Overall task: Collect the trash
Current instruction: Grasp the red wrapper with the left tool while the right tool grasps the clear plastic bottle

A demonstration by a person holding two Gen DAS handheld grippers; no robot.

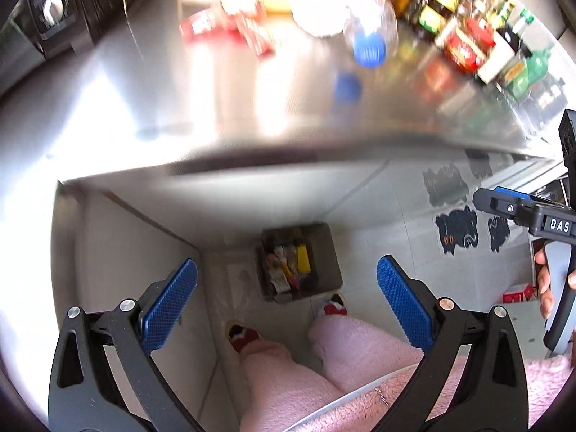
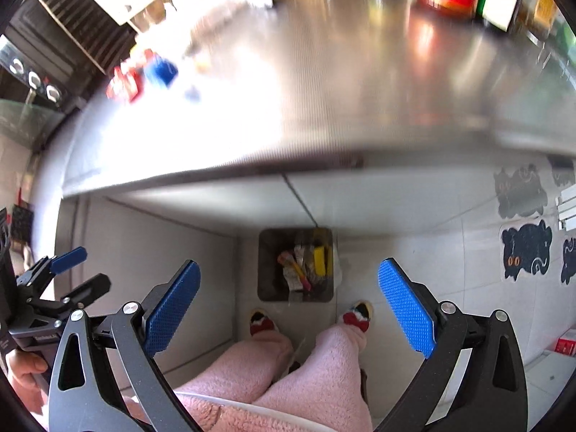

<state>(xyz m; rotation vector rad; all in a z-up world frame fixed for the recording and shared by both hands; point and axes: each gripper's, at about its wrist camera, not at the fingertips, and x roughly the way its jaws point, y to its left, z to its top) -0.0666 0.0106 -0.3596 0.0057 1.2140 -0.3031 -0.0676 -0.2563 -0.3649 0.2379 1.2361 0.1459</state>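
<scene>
A grey bin (image 1: 333, 252) (image 2: 266, 252) stands on the floor below the counter edge, holding several wrappers. My left gripper (image 1: 286, 295) is open and empty, high above the bin; it shows again at the left edge of the right wrist view (image 2: 77, 270). My right gripper (image 2: 288, 295) is also open and empty, and its side is seen at the right of the left wrist view (image 1: 504, 205). On the steel counter (image 1: 180, 108) (image 2: 360, 90) lie red wrappers (image 1: 230, 25) (image 2: 124, 84), a clear bottle with a blue cap (image 1: 369, 48) and crumpled white paper (image 1: 316, 3).
A black appliance with dials (image 1: 50, 10) stands at the counter's left. Bottles and jars (image 1: 475, 36) crowd the back right. A person's pink-trousered legs (image 1: 324, 370) and slippers stand by the bin. Black cat stickers (image 1: 457, 228) mark the floor tiles.
</scene>
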